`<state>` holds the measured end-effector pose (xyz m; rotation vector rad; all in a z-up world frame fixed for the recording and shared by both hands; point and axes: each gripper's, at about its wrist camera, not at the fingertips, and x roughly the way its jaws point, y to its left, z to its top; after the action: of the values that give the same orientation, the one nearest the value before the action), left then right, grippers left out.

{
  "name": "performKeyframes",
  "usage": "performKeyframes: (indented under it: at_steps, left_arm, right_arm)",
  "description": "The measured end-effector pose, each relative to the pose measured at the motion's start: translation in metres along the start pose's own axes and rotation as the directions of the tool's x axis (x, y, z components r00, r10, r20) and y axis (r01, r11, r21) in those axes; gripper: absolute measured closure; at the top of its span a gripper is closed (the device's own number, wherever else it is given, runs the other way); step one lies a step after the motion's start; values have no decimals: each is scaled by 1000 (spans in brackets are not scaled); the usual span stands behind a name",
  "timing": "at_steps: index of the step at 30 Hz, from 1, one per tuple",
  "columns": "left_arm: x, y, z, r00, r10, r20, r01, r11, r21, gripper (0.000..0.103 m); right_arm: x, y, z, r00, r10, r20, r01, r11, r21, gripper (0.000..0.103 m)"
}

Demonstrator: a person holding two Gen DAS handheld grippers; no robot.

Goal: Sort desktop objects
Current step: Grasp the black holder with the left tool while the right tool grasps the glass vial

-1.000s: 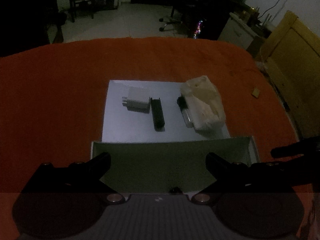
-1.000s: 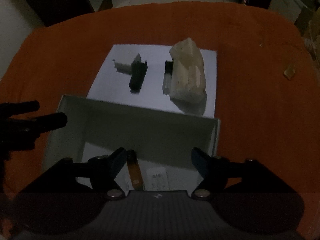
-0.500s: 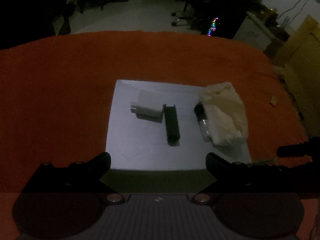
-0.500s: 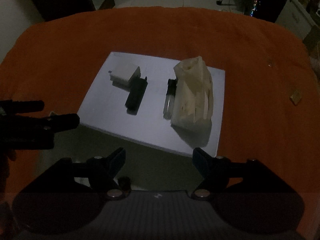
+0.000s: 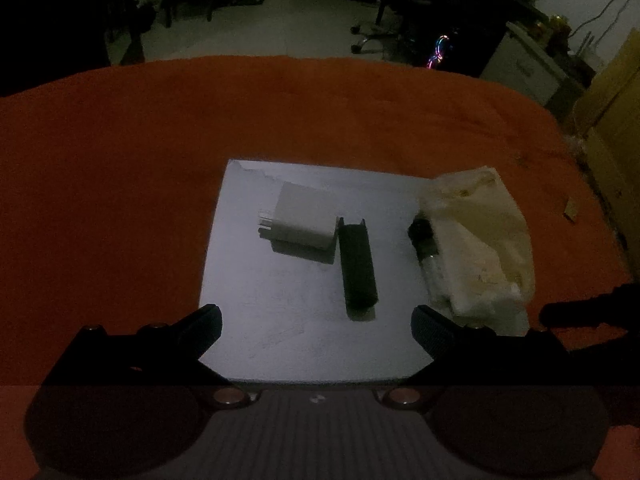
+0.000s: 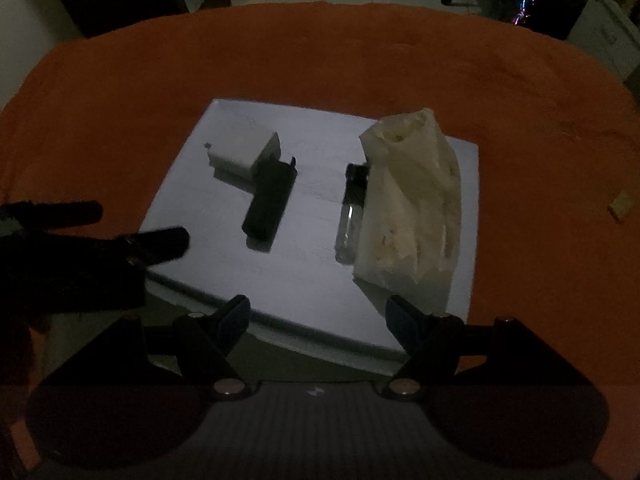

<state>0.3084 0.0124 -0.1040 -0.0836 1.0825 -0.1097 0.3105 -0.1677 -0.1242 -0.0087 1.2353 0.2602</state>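
Note:
A white sheet point(image 5: 280, 320) point(image 6: 312, 280) lies on the orange cloth and carries a white plug adapter point(image 5: 300, 222) point(image 6: 244, 152), a black bar-shaped item point(image 5: 357, 268) point(image 6: 270, 200), a small clear vial with a black cap point(image 5: 426, 252) point(image 6: 352, 216) and a crumpled pale bag point(image 5: 480, 248) point(image 6: 412, 204). My left gripper point(image 5: 316, 330) is open above the sheet's near edge, nothing between its fingers. Over the same edge on the bag's side hangs my right gripper point(image 6: 318, 314), open and empty. Each gripper's fingers show at the edge of the other's view.
The orange cloth point(image 5: 120, 184) covers the whole table. A small tan scrap point(image 5: 570, 212) point(image 6: 620, 204) lies on it to the right. Beyond the far edge are a pale floor, an office chair point(image 5: 372, 36) and dark furniture. A yellow wooden panel point(image 5: 616, 128) stands at right.
Both grippers have moved forward and down toward the sheet. The white open box that lay under them has dropped out of both views. The objects on the sheet look larger and closer.

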Motion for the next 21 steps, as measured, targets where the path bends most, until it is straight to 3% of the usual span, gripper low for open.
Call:
performKeyframes:
  at_steps: [7,21]
  left_arm:
    - [1,15,0,999,-18,36,21,997,-74,0]
    - [9,31,-1,999,26,23,-24,998,-59,0]
  right_arm:
    - [6,-8,2,1000,21,21,-22,999,45,25]
    - [20,-17,3,1000,-10,-5,10,999,52,25]
